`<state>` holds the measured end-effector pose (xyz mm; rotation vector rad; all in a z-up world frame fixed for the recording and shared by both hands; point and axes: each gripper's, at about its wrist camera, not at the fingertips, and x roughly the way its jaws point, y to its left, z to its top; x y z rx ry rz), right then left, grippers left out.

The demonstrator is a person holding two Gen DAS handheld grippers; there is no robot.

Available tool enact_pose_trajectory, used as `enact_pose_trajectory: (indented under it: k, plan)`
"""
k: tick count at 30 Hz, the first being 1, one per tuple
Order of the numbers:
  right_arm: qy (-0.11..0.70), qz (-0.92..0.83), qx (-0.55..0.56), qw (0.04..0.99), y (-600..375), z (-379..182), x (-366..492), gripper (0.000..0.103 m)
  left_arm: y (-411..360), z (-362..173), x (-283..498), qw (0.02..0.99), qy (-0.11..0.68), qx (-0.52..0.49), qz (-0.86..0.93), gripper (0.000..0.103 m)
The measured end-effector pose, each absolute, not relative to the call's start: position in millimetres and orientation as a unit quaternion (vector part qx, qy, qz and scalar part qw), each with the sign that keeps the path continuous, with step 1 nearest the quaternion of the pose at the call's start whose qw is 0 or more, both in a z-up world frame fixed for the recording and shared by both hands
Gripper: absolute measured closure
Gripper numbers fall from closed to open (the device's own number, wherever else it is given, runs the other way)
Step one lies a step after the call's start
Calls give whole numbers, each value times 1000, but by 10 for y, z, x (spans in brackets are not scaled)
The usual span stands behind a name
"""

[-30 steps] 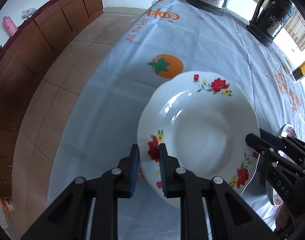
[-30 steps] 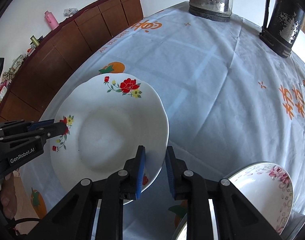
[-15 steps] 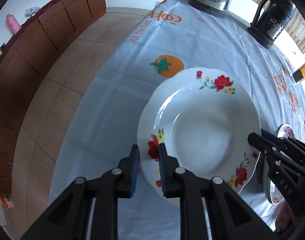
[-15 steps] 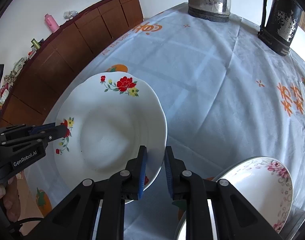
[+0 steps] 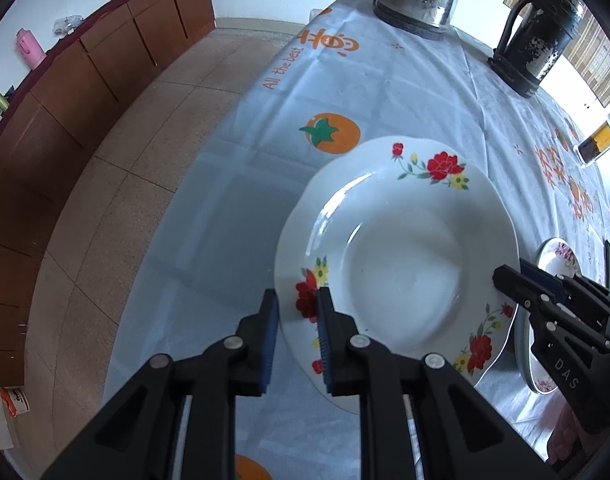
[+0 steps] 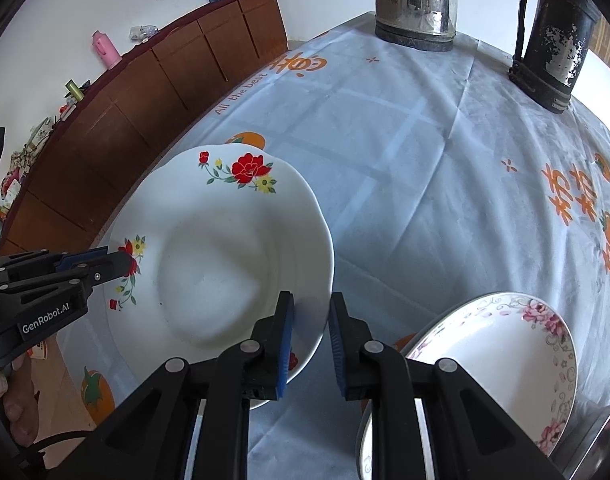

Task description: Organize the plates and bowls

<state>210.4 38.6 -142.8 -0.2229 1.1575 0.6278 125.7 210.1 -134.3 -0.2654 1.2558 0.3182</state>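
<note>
A white deep plate with red flowers [image 5: 401, 256] [image 6: 225, 264] hangs above the blue tablecloth, held from both sides. My left gripper [image 5: 297, 312] is shut on its left rim. My right gripper [image 6: 311, 320] is shut on the opposite rim. Each gripper shows in the other's view, the right gripper [image 5: 517, 280] at the plate's right edge and the left gripper [image 6: 117, 260] at its left edge. A second plate with pink flowers [image 6: 501, 356] [image 5: 557, 260] lies on the table to the right, on top of another dish.
A steel kettle [image 6: 415, 0] and a worn black jug [image 6: 553, 40] stand at the far end of the table [image 6: 425, 128]. A glass of amber liquid [image 5: 601, 138] is far right. A brown sideboard [image 5: 65, 92] runs along the left wall beyond the tiled floor.
Both grippers have risen a little with the flowered plate between them; the table looks slightly farther below. The grips are unchanged.
</note>
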Motion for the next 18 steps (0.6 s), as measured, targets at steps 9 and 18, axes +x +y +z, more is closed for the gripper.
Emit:
enact_pose_trajectory:
  k: [9,18]
  plan:
    - [530,289,-107,790,331,-1353,2000,84,2015,-1268,1177,792,580,-121,145,87]
    - [525,282,-104,796,205,-1291,1924,84,1893,-1202,1136,798,575,-117,139,87]
